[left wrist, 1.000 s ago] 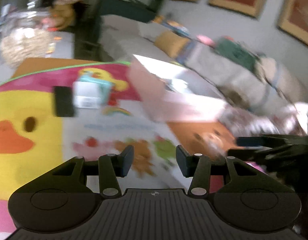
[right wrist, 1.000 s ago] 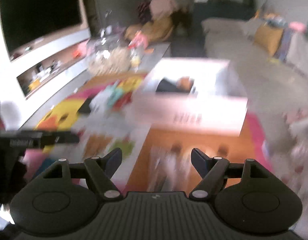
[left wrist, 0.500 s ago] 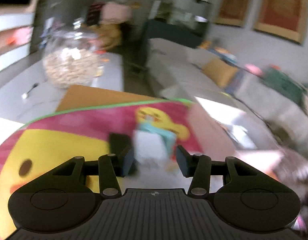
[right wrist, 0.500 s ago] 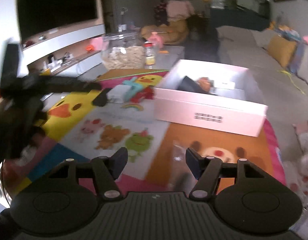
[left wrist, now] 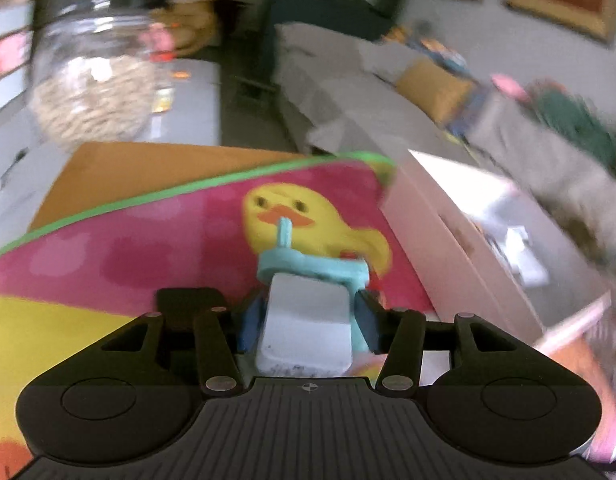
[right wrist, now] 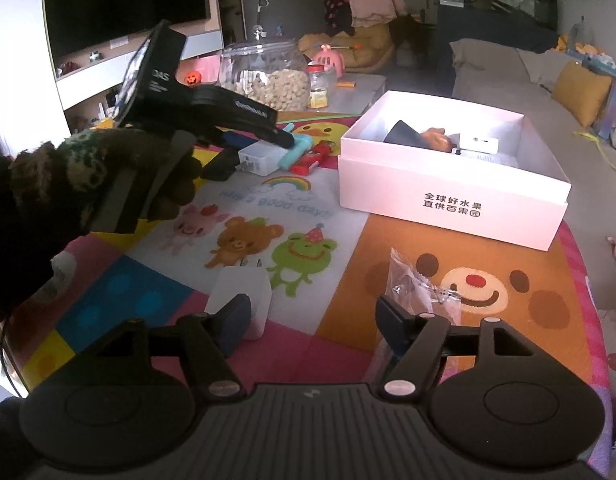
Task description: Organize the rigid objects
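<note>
My left gripper (left wrist: pixel 306 322) is open, its fingers on either side of a white charger block (left wrist: pixel 306 332) lying on the play mat; I cannot tell if the pads touch it. A teal toy (left wrist: pixel 311 266) lies against the block's far side. In the right wrist view the left gripper (right wrist: pixel 286 142) reaches over the same white block (right wrist: pixel 258 160) and teal toy (right wrist: pixel 298 152). My right gripper (right wrist: pixel 309 324) is open and empty, low over the mat. A second white charger (right wrist: pixel 244 294) lies by its left finger, a clear plastic bag (right wrist: pixel 411 280) by its right finger.
An open white box (right wrist: pixel 451 196) with several items inside stands on the mat's right. A black object (right wrist: pixel 222 166) and a red toy (right wrist: pixel 311 158) lie next to the white block. A big glass jar (right wrist: pixel 268 76) stands behind on a low table. A sofa (right wrist: pixel 547 92) is on the right.
My left gripper swung left and moved down onto the white block, which now sits between its fingers. My right gripper settled lower over the mat.
</note>
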Demonstrator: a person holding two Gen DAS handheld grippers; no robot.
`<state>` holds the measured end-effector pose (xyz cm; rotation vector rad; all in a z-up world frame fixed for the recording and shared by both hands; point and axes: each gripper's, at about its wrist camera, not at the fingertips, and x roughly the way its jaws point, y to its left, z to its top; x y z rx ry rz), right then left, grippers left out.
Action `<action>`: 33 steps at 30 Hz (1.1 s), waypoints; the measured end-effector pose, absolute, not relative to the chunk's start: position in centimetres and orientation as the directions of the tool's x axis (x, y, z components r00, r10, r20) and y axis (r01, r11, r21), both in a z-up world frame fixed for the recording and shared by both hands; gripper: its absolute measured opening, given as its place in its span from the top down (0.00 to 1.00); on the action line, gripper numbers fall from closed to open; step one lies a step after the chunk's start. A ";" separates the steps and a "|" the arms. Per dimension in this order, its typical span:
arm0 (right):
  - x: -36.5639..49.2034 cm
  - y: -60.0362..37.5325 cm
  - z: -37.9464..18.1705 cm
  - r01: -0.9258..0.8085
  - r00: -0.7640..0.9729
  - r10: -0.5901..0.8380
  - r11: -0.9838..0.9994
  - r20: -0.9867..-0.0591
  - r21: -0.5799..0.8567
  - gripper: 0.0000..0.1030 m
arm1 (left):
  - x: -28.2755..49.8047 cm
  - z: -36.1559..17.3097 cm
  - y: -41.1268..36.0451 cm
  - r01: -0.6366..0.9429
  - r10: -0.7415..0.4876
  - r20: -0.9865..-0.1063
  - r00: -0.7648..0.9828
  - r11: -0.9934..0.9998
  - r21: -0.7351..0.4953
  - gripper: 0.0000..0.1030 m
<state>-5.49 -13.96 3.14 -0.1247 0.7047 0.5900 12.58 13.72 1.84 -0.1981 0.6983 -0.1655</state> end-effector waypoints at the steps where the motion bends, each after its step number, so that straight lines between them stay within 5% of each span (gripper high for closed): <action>1: -5.4 -14.0 3.1 -0.549 0.607 0.470 0.831 -0.641 0.089 0.30 | 12.3 1.8 13.2 0.137 -0.245 -0.626 0.740 0.967 -0.217 0.47; 9: -5.3 -14.3 2.7 -0.538 0.607 0.484 0.834 -0.630 0.123 0.26 | 8.8 1.7 9.4 0.392 -0.326 -0.672 0.665 0.918 -0.057 0.46; 14: -5.4 -14.5 2.7 -0.535 0.611 0.486 0.835 -0.625 0.126 0.25 | 6.7 2.1 10.5 0.433 -0.452 -0.646 0.616 0.879 -0.201 0.47; 17: -5.5 -14.7 2.4 -0.531 0.615 0.492 0.836 -0.616 0.139 0.23 | 5.0 3.2 13.2 0.206 -0.276 -0.548 0.789 0.960 -0.187 0.47; 20: -5.3 -14.9 2.2 -0.523 0.615 0.501 0.837 -0.609 0.161 0.21 | 5.0 3.2 15.7 -0.071 -0.027 -0.563 0.826 0.986 -0.151 0.50; 25: -5.3 -15.0 2.0 -0.520 0.617 0.505 0.837 -0.603 0.169 0.21 | 6.6 1.4 17.2 -0.164 0.001 -0.621 0.783 0.965 -0.205 0.50; 33: -5.4 -15.0 1.9 -0.515 0.623 0.509 0.838 -0.595 0.177 0.20 | 10.0 1.0 14.4 -0.109 0.049 -0.631 0.774 0.992 -0.056 0.44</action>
